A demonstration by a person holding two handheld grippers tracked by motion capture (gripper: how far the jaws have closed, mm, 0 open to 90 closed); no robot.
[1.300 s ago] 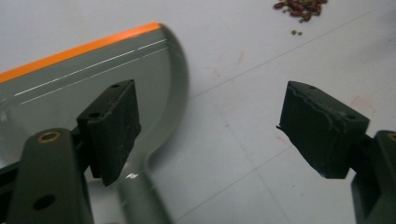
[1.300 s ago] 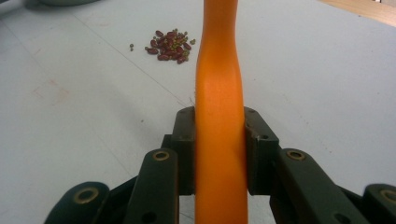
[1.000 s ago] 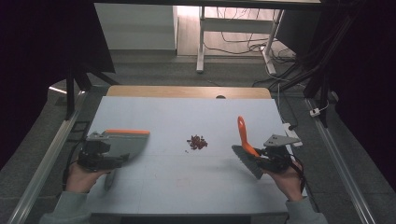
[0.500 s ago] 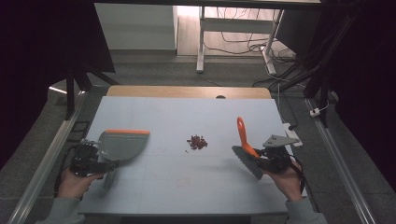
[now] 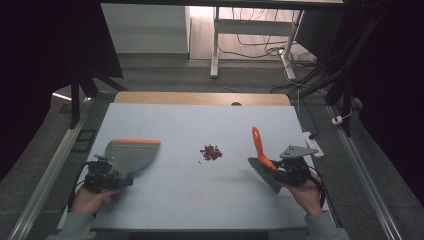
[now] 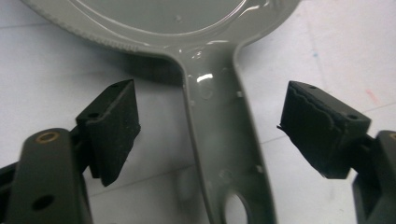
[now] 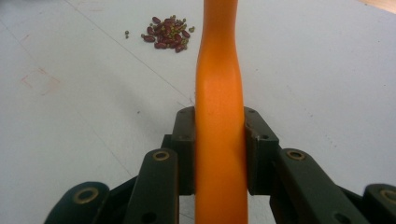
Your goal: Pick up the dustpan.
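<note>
Left gripper [image 5: 102, 172]: at the left of the bench, low over the surface; its jaws stand wide on either side of the dustpan's handle and have just been closing a little, with the handle between the pads but not touched by them.
Grey plastic dustpan with an orange front edge [image 5: 131, 155]: lies flat on the bench just ahead of the left gripper; in the left gripper view its glossy grey handle [image 6: 223, 154] runs up between the two black pads to the pan's rounded back wall — clear bench shows on both sides of it.
Right gripper [image 5: 280, 172]: at the right of the bench, clamped narrow on the brush's handle.
Orange-handled hand brush with dark bristles [image 5: 261, 156]: held tilted, the handle rising up and away from the gripper, the bristles low near the bench; in the right gripper view the orange handle [image 7: 219, 116] is pressed between both pads.
Small heap of dark red beans [image 5: 211, 152]: near the middle of the bench, between dustpan and brush, well apart from both; a few greenish grains are mixed in.
Bench [image 5: 190, 120]: pale blue-grey top with a wooden strip along the far edge.
Room: dark at both sides — grey floor beyond, white table legs and loose cables.
</note>
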